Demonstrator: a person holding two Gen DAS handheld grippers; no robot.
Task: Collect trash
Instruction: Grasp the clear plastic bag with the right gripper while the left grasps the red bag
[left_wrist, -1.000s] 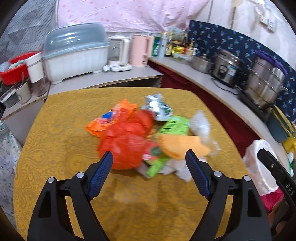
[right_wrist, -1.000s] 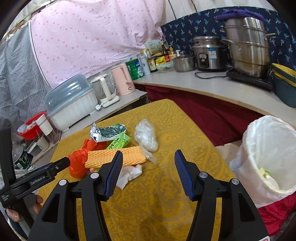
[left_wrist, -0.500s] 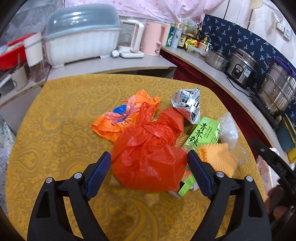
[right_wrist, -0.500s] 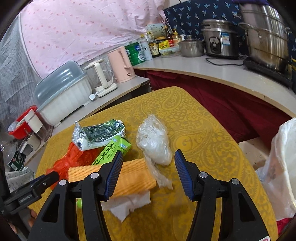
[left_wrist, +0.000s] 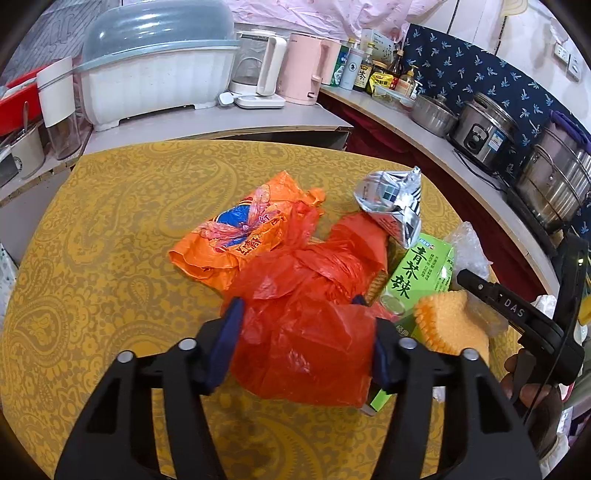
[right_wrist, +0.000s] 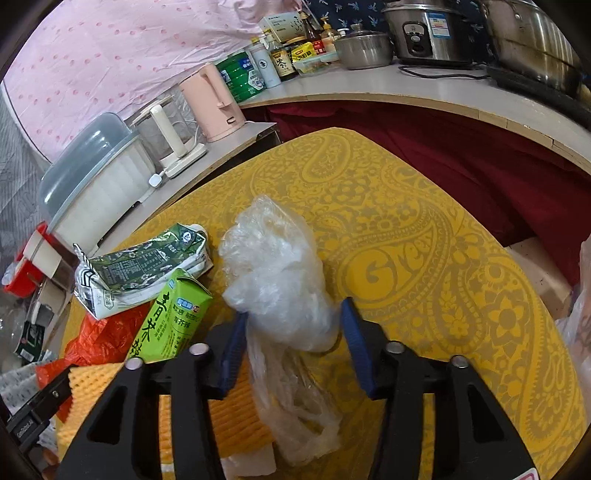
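Left gripper (left_wrist: 304, 334) has just been closing and its blue ribbed pads squeeze the crinkly red plastic bag (left_wrist: 306, 332), which sits at the near end of the trash pile on the yellow paisley tablecloth (left_wrist: 110, 266). Right gripper (right_wrist: 291, 332) has also been closing, pads against both sides of the crumpled clear film bag (right_wrist: 277, 273), just right of the rectangular green carton (right_wrist: 173, 317). Left of that carton: red bag; behind it, a creased foil milk carton (right_wrist: 144, 266); in front, an orange ribbed foam sleeve (right_wrist: 232, 413).
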